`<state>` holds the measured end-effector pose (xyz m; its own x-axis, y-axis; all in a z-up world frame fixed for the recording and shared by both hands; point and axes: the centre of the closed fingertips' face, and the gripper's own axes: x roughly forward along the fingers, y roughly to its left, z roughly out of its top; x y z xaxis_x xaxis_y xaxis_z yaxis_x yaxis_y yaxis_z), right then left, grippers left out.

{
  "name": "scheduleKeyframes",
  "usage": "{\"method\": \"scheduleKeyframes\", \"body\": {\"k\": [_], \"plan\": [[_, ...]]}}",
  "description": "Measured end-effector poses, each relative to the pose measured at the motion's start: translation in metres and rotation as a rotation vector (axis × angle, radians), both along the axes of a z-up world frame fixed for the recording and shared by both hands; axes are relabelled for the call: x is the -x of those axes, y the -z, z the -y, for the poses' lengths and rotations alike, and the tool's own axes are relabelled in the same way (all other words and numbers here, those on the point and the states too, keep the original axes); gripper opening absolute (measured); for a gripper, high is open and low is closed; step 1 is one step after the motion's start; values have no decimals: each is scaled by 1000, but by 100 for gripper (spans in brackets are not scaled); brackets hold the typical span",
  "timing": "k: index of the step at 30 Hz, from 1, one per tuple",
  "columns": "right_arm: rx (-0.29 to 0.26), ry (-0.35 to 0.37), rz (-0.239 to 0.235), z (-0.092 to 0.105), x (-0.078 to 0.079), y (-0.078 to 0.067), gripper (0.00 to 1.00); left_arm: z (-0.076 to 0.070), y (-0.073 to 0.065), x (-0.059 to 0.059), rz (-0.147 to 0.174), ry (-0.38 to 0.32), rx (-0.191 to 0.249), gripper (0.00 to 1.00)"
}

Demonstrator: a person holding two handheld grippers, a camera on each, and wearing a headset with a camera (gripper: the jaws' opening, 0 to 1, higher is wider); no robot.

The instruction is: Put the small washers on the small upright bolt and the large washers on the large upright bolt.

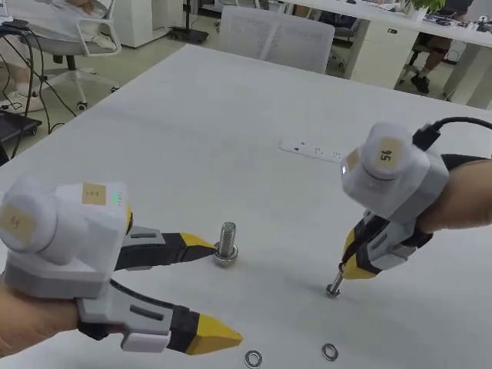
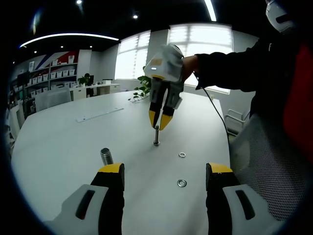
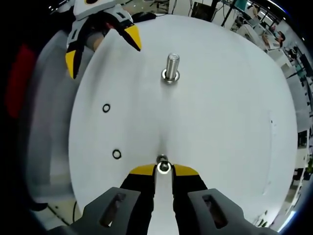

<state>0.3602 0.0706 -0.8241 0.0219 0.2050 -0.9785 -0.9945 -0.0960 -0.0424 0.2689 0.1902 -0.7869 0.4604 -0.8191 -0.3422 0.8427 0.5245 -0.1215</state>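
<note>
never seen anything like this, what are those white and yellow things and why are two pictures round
There is no robot here. A person holds a two-jaw gripper in each hand: white bodies, yellow-tipped jaws. The ordinary picture comes from a camera on the person's head, looking down at the white table. The two round pictures come from fisheye cameras riding on the grippers, looking along their jaws. On the table stand a large bolt and a small bolt; two loose washers lie nearer the person, and a power strip lies farther back. The left gripper is open and holds nothing. The right gripper seems to pinch a small washer at the small bolt's top.
</note>
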Motion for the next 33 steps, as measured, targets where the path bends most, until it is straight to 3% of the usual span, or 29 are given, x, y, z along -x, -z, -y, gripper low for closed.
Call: {"method": "scheduleKeyframes", "body": {"k": [19, 33], "plan": [[1, 21, -27, 0, -5, 32, 13, -1, 1, 0, -7, -3, -2, 67], [0, 24, -26, -1, -5, 39, 13, -2, 2, -1, -7, -5, -3, 67]]}}
